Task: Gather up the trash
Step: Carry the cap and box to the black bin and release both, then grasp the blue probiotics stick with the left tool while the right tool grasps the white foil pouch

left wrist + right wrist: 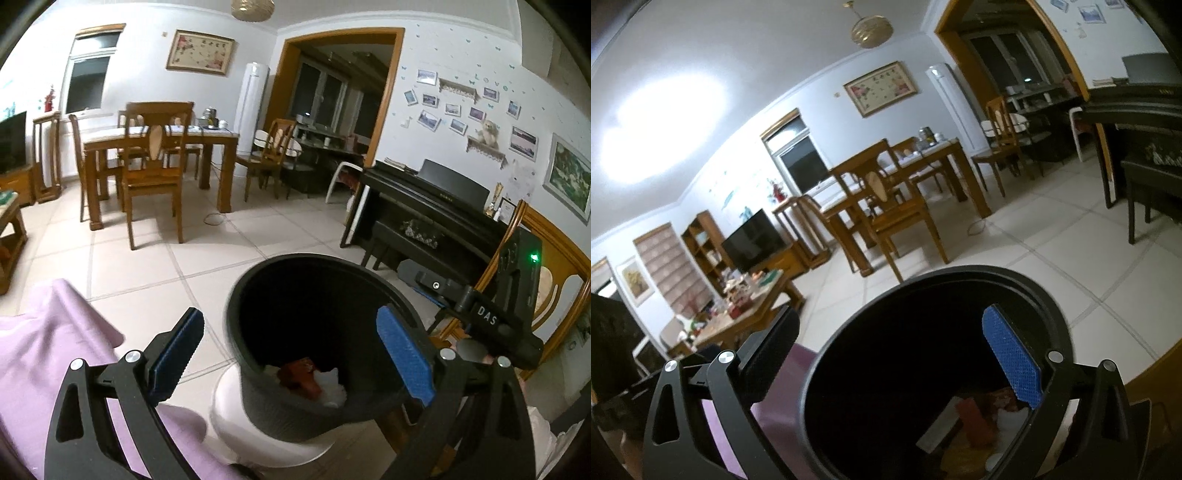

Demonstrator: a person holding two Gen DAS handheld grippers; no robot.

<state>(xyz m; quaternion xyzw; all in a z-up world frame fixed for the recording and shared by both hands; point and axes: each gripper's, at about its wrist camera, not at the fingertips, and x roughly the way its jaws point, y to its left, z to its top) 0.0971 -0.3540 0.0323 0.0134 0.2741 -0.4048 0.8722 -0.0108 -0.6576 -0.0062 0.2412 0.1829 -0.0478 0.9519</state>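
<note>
Trash is seen gathered at the bottom of a black bin [317,332], which is held tilted in the air above the tiled floor [147,266], its mouth turned toward both cameras. In the left wrist view, a reddish-brown wrapper [301,378] and crumpled white paper [334,389] are seen lying against the bin's lower wall. In the right wrist view, the same bin [886,369] is shown holding a red piece [975,421], a flat white card [942,424], white paper and something yellow [960,458] beneath them. The left gripper [291,354] is seen with its jaws spread wide; one blue pad lies inside the bin against its wall and the other well outside, so the bin is not clamped by it. The right gripper [901,354] is likewise seen spread wide, one blue pad inside the bin near its rim and the dark finger outside; whether the rim is pinched cannot be told. A white round container [236,417] is seen directly under the bin, beside a pink cloth [55,350]. A wooden dining table [162,144] with chairs is seen further back.
</note>
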